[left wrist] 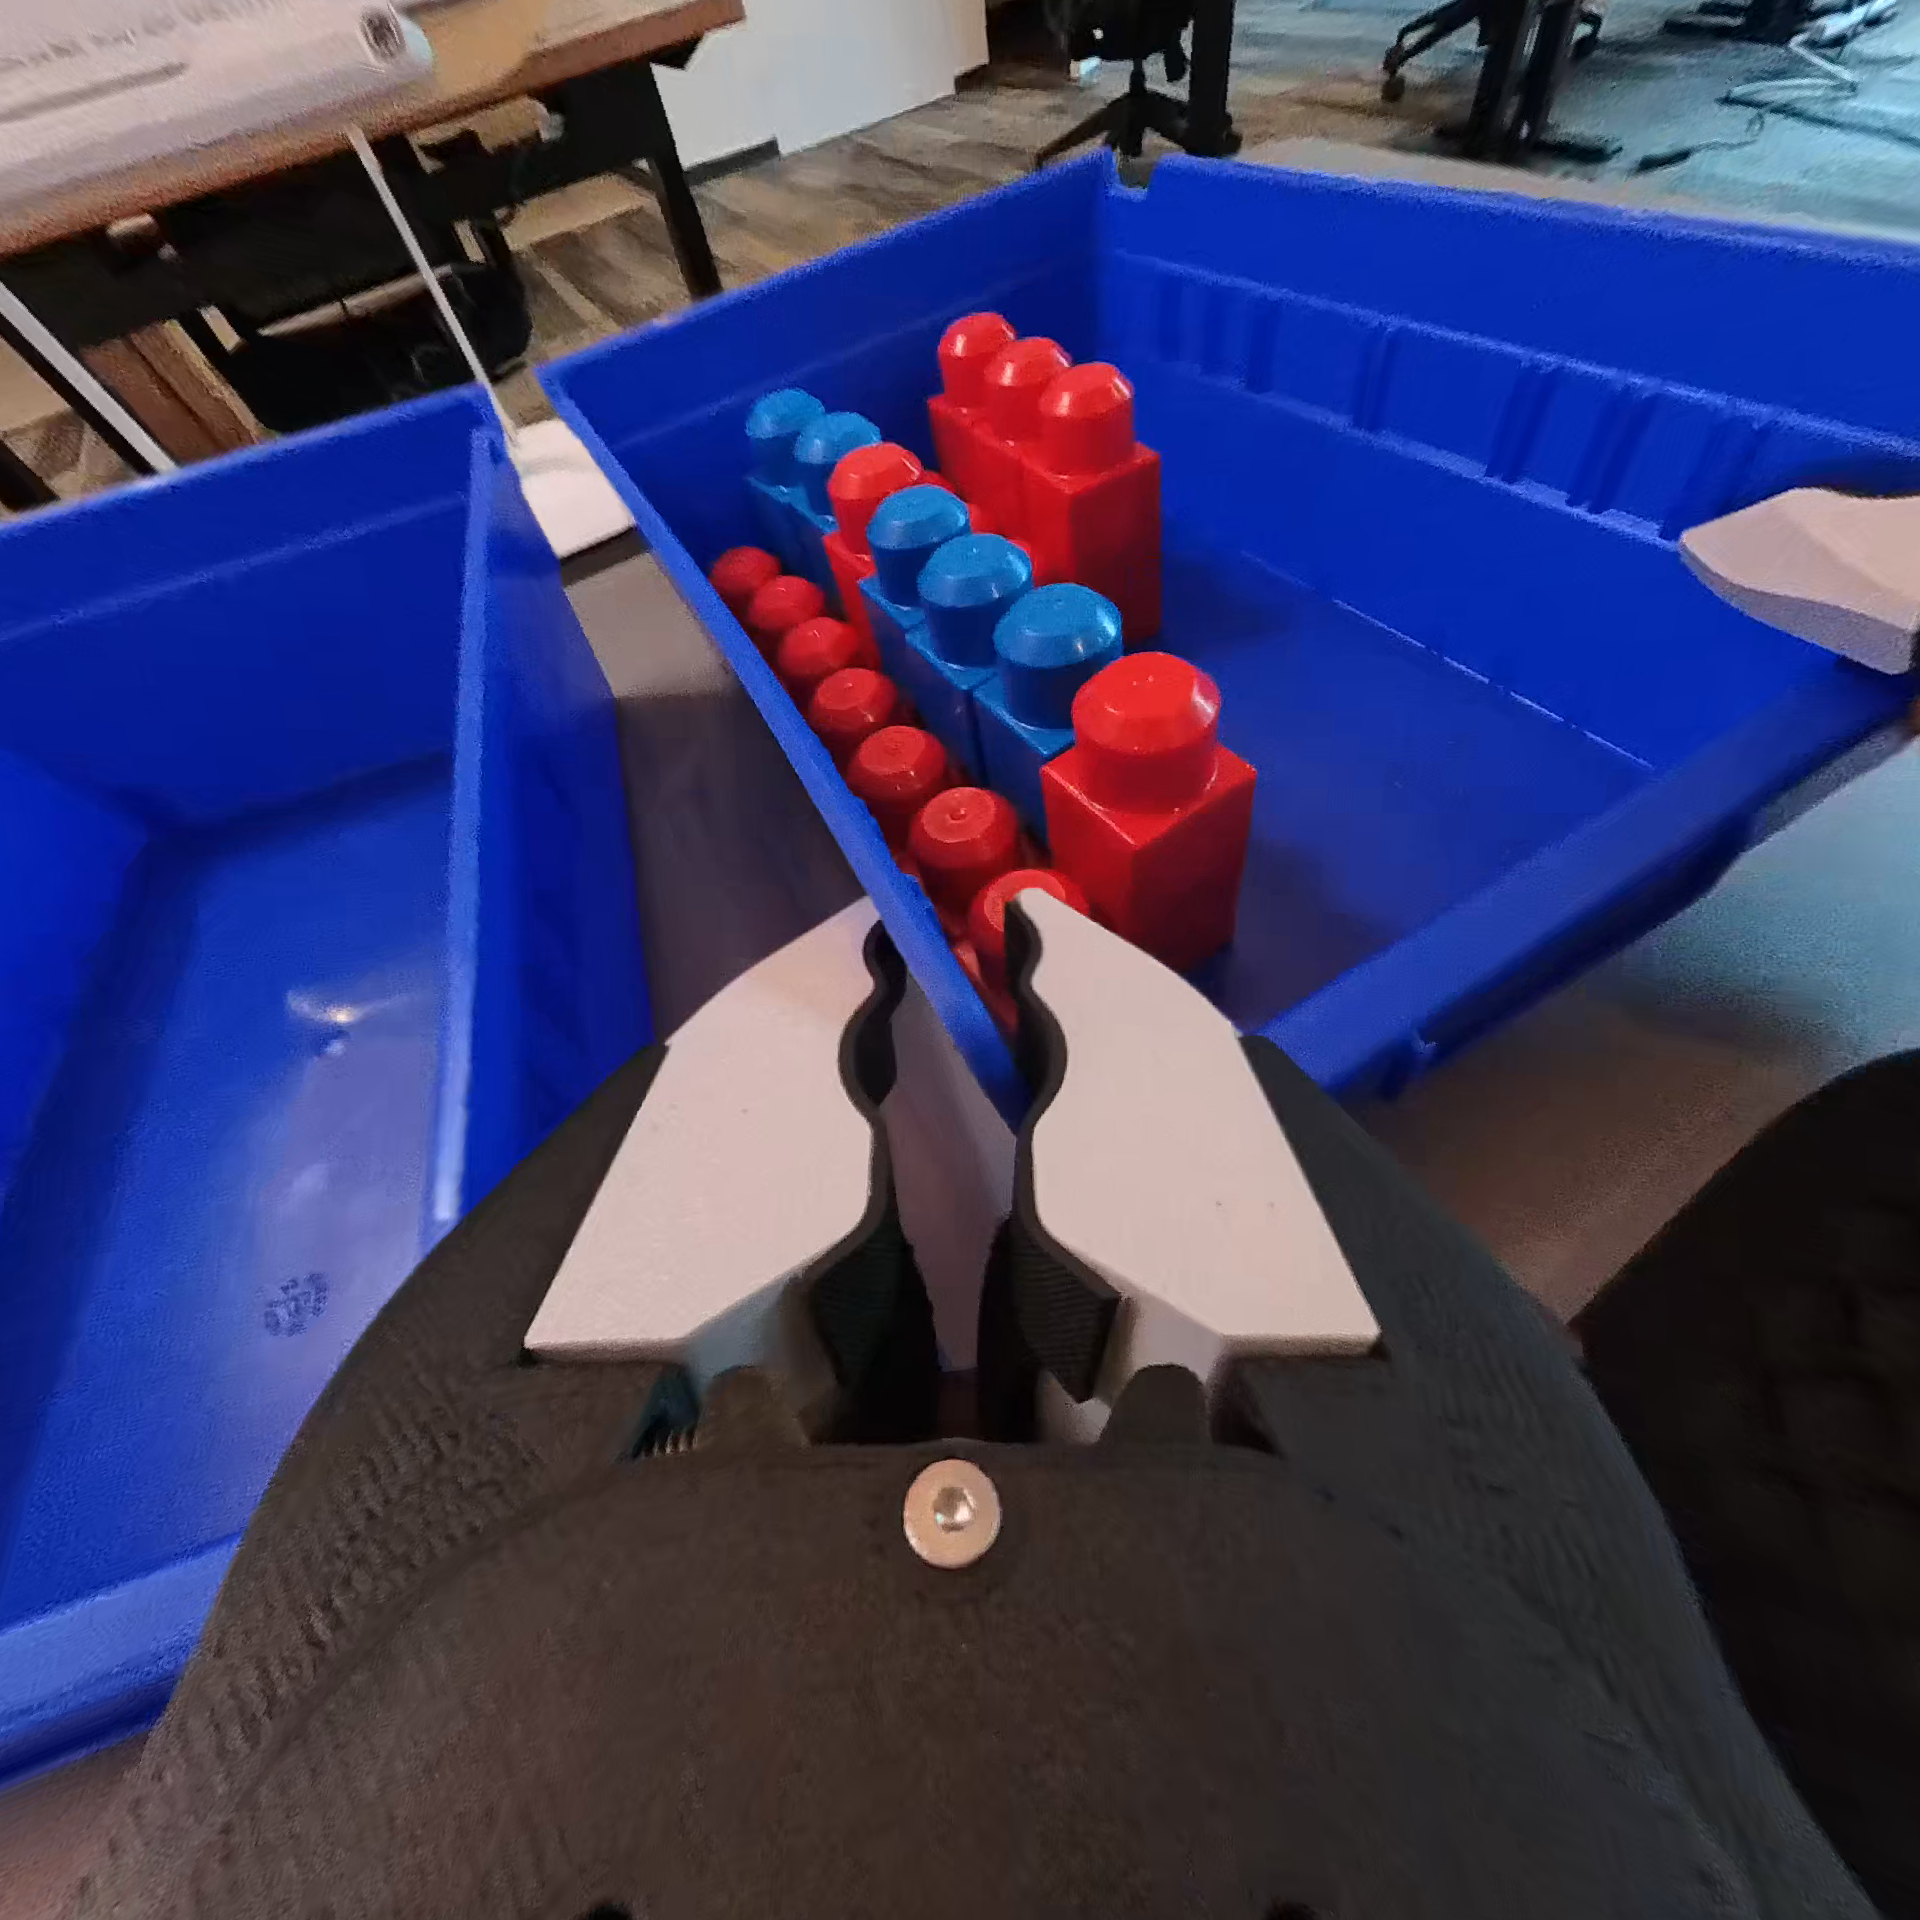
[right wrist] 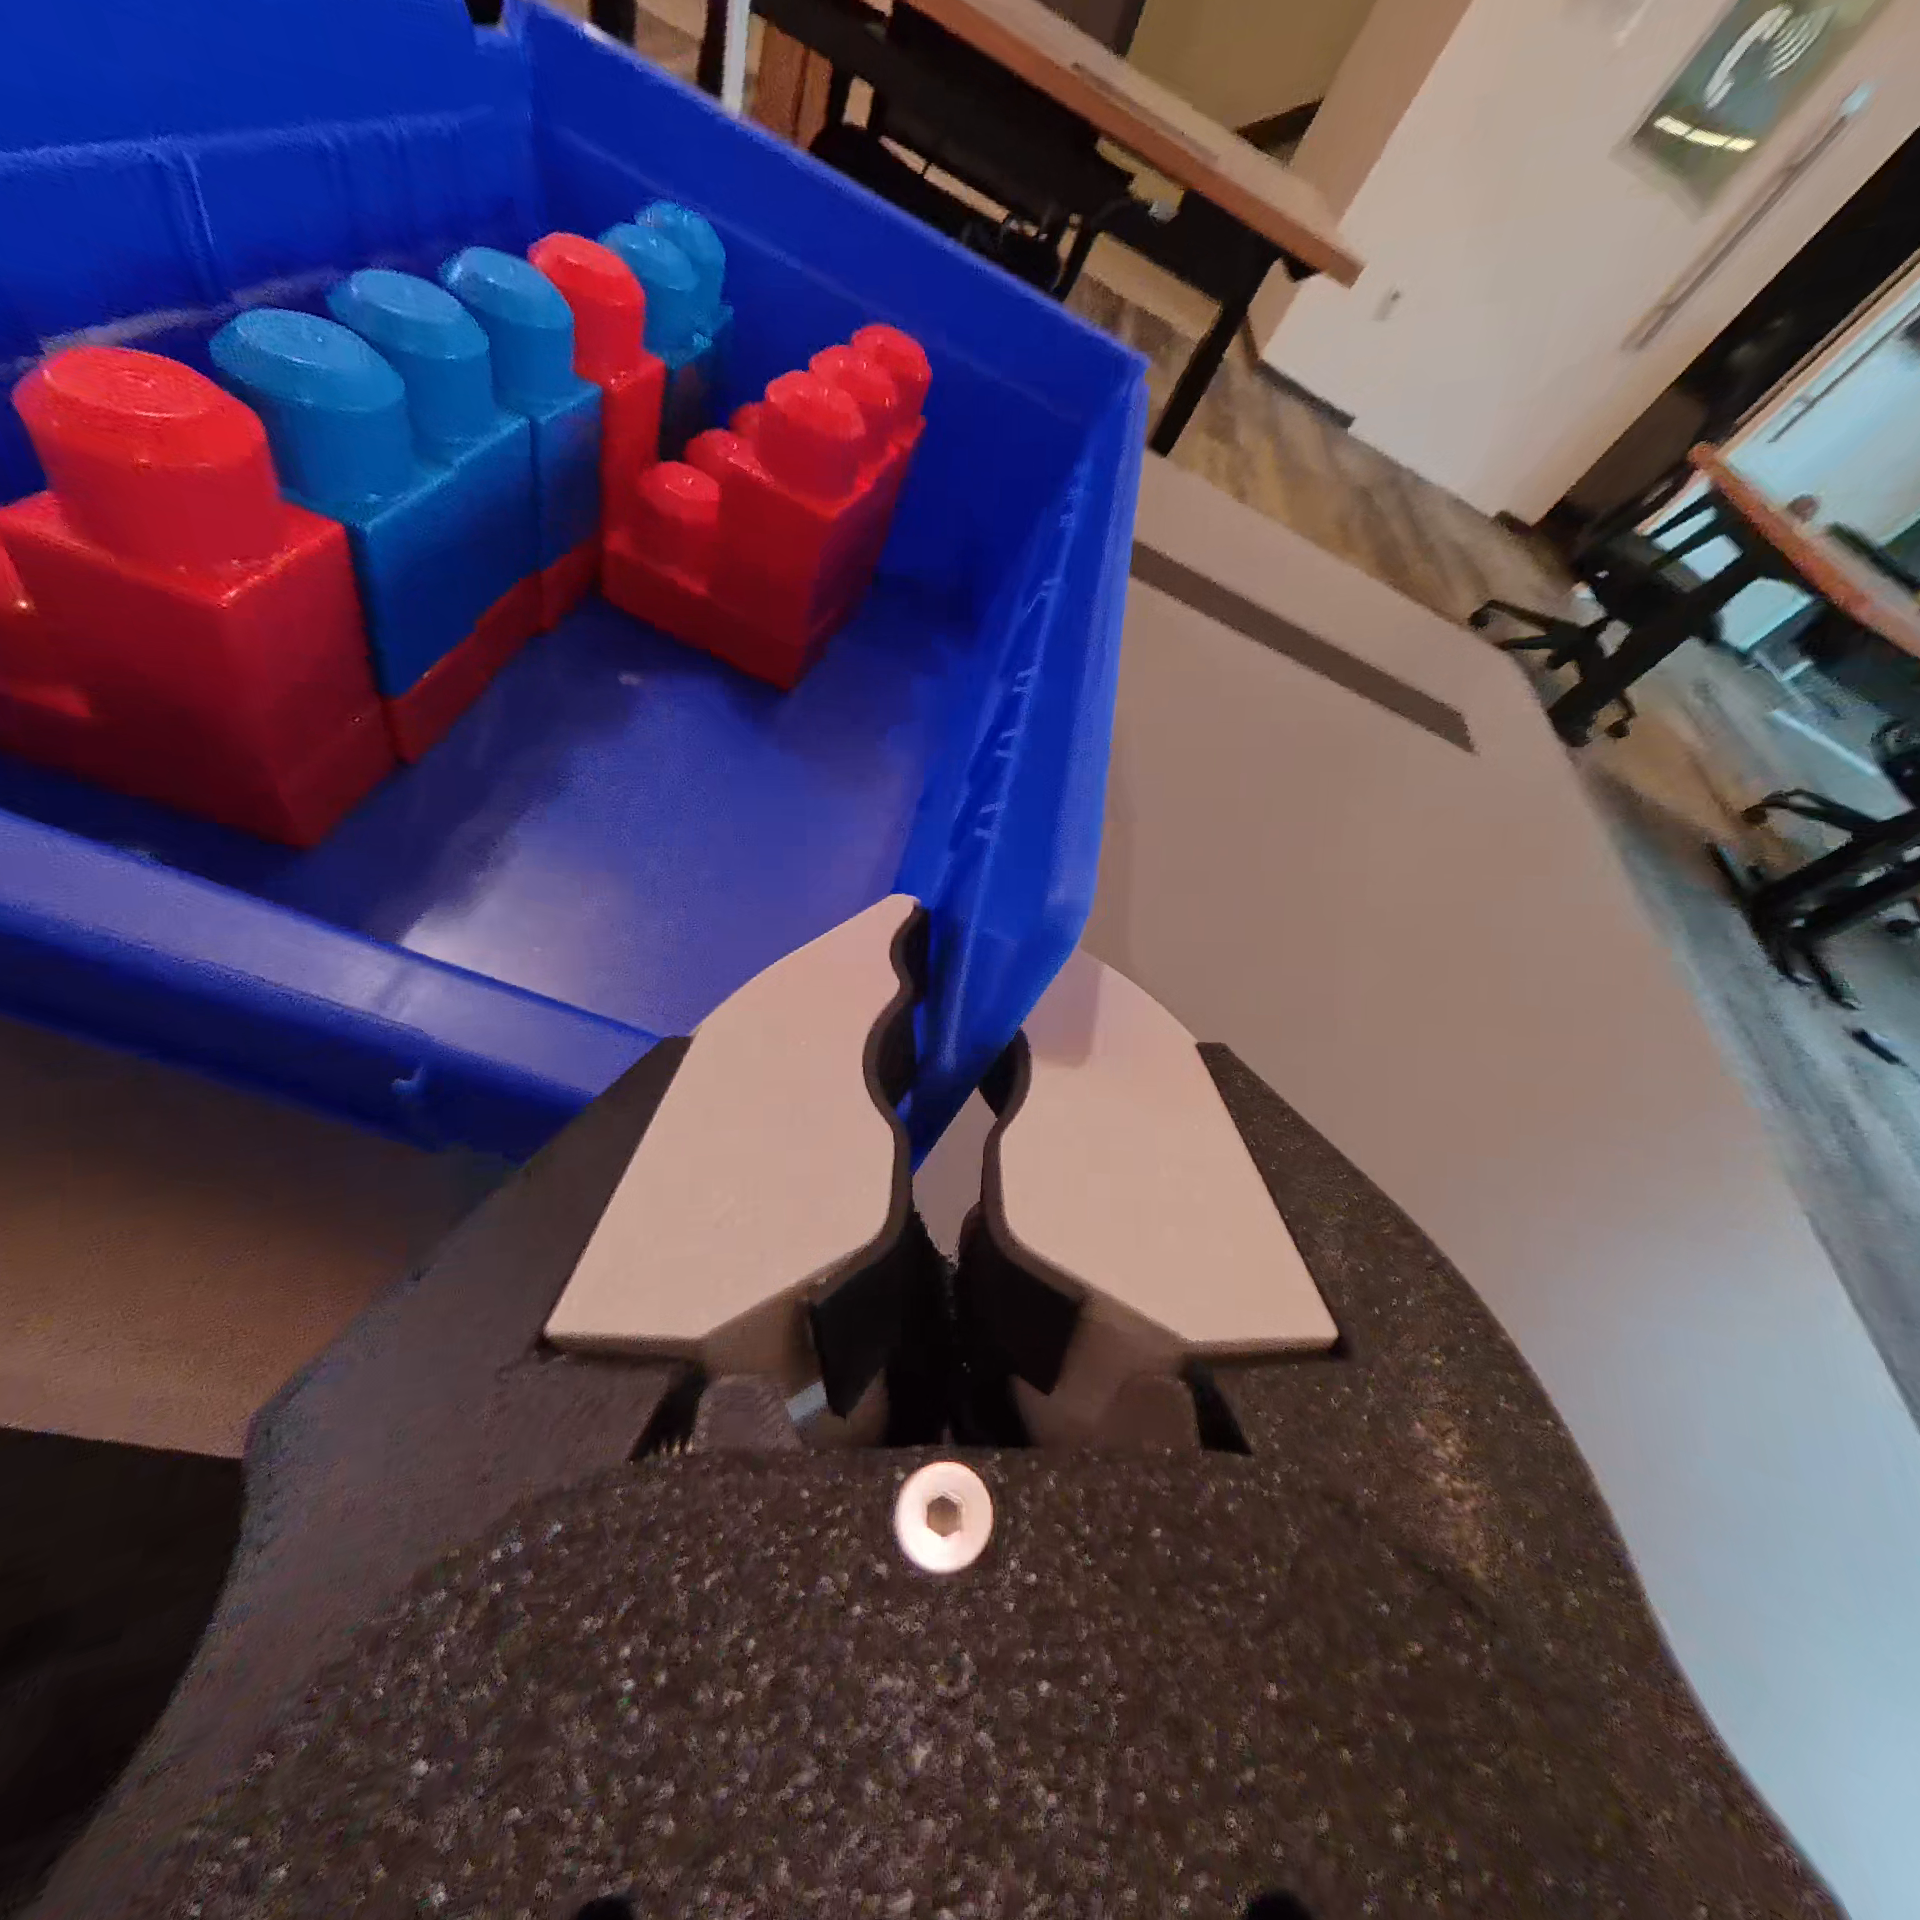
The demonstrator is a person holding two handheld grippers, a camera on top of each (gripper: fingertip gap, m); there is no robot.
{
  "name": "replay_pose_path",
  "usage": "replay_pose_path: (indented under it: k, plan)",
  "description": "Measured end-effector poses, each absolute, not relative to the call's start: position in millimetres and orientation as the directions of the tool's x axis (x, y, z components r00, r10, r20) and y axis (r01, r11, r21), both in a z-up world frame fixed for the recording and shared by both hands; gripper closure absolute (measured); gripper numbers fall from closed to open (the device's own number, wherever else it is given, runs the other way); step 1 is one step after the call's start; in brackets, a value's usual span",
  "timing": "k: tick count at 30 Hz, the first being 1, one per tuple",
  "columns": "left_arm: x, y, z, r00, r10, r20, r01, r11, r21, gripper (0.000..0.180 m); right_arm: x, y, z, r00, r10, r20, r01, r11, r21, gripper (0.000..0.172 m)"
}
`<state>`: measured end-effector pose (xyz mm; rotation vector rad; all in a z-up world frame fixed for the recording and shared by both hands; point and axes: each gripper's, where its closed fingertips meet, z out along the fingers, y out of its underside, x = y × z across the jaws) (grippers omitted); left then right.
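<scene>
My left fingers (left wrist: 961, 935) pinch the blue bin's (left wrist: 1455, 436) left wall beside the red blocks (left wrist: 899, 769); my right fingers (right wrist: 961, 977) clamp its right wall. I judge level, even lifting keeps the upright blocks steady above the table (right wrist: 1351, 831).

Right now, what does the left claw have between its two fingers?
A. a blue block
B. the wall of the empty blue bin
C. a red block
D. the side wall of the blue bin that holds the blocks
D: in the left wrist view the left claw straddles the wall of the blue bin that holds the red and blue blocks, one finger outside it and one inside.
</scene>
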<state>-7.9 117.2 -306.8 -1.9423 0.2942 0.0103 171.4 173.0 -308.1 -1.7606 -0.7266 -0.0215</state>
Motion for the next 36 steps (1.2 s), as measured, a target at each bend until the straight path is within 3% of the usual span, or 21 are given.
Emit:
replay_pose_path:
  k: [11, 20, 36]
  plan:
    - [-13, 113, -214, 0.958, -0.235, -0.166, -0.221, -0.226, -0.949, 0.165, 171, 149, -206, 0.85, 0.339, 0.402, 0.438, -0.034, -0.898, 0.166]
    - [-98, 83, -144, 0.964, -0.077, -0.254, -0.264, -0.181, -0.947, 0.165, 81, 146, -141, 0.825, 0.427, 0.369, 0.369, 0.087, -0.925, 0.166]
    - [-321, -98, -153, 0.85, 0.4, -0.343, -0.208, -0.343, -0.916, 0.165, -200, 47, -164, 0.518, 0.8, 0.303, 0.213, 0.222, -0.951, 0.166]
